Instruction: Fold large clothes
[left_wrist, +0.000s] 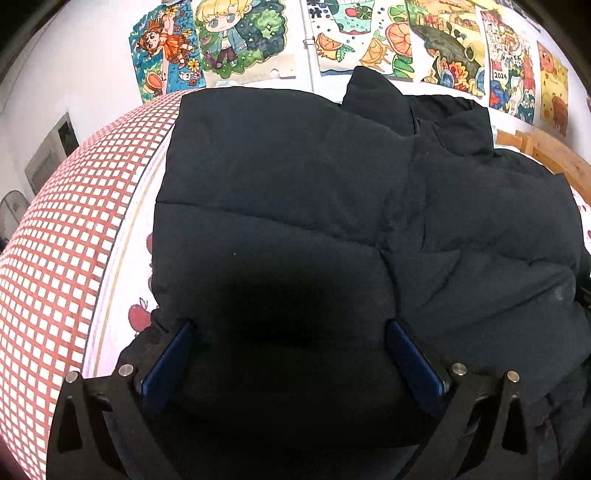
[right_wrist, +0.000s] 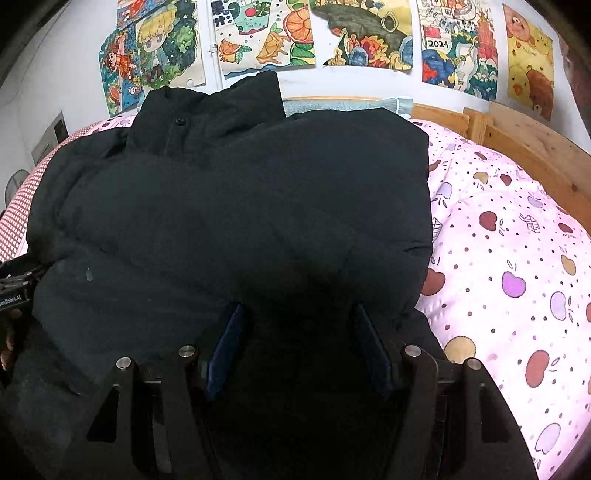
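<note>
A large black puffer jacket (left_wrist: 295, 192) lies on the bed, collar at the far end by the wall; it also fills the right wrist view (right_wrist: 240, 206). My left gripper (left_wrist: 290, 332) is open, its blue-padded fingers spread over the jacket's near left part. My right gripper (right_wrist: 299, 317) is open, fingers spread over the near right part of the jacket. Neither holds any fabric that I can see. The left gripper body shows at the left edge of the right wrist view (right_wrist: 14, 288).
A pink apple-print quilt (right_wrist: 509, 266) covers the bed to the right. A red checked sheet (left_wrist: 62, 240) lies at the left. A wooden bed frame (right_wrist: 517, 136) runs along the far right. Colourful drawings (right_wrist: 266, 37) hang on the white wall.
</note>
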